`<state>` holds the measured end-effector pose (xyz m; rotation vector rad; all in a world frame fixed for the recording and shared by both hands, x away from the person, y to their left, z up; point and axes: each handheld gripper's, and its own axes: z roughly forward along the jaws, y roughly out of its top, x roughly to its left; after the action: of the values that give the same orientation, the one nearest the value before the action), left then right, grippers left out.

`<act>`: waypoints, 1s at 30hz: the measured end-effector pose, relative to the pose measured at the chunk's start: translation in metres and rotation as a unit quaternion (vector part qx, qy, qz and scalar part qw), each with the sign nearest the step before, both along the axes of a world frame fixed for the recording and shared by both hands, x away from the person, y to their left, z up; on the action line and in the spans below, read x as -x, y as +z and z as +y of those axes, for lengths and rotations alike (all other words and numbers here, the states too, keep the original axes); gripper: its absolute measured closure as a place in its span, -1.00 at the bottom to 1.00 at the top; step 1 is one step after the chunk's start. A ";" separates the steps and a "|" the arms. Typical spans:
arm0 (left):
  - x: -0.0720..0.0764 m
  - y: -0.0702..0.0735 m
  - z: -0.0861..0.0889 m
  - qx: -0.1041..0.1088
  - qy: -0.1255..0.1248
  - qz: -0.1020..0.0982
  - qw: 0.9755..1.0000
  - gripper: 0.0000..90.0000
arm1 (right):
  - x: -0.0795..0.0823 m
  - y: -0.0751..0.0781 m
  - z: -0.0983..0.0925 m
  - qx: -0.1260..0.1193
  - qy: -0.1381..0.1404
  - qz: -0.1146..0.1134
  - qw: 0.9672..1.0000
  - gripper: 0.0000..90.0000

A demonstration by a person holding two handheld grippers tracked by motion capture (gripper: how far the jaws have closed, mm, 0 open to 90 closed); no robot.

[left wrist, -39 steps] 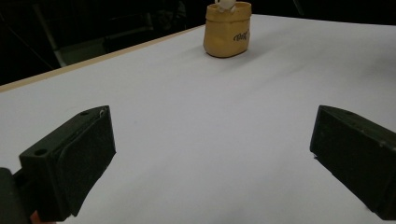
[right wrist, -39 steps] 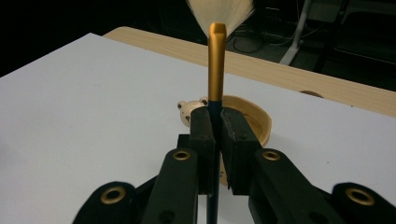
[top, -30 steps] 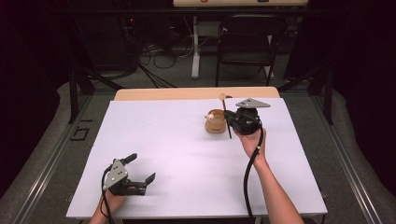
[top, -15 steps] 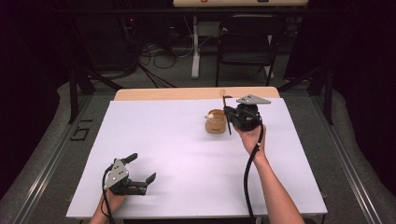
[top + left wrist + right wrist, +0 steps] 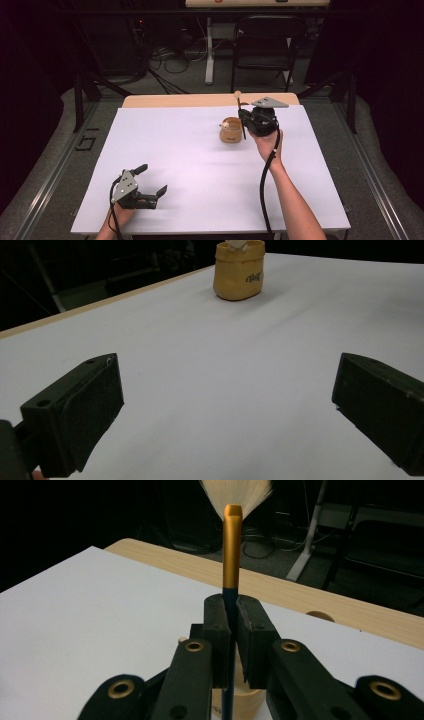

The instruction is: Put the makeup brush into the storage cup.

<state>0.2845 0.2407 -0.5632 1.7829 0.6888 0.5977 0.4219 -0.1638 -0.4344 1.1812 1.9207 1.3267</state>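
Standing upright, the brush (image 5: 232,545) is pinched between the fingers (image 5: 217,630).

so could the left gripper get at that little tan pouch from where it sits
Probably yes: the left gripper stands open, and bare white table lies between it and the pouch, though that is a long reach across.

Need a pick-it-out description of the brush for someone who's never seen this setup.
Start at the white table and go to its far right part, where a small tan pouch-like holder stands. Right beside it the right claw is clamped on the brush. It is the one thin upright thing there: dark handle, gold ferrule, pale fanned bristles pointing up.
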 end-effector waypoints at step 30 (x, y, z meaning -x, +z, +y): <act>-0.001 0.000 0.000 0.001 0.000 0.001 1.000 -1.00 | -0.024 0.021 0.012 -0.005 -0.020 -0.050 0.999 0.86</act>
<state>0.2858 0.2409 -0.5630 1.7825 0.6918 0.5952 0.4460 -0.1518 -0.4130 1.1305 1.8131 1.3507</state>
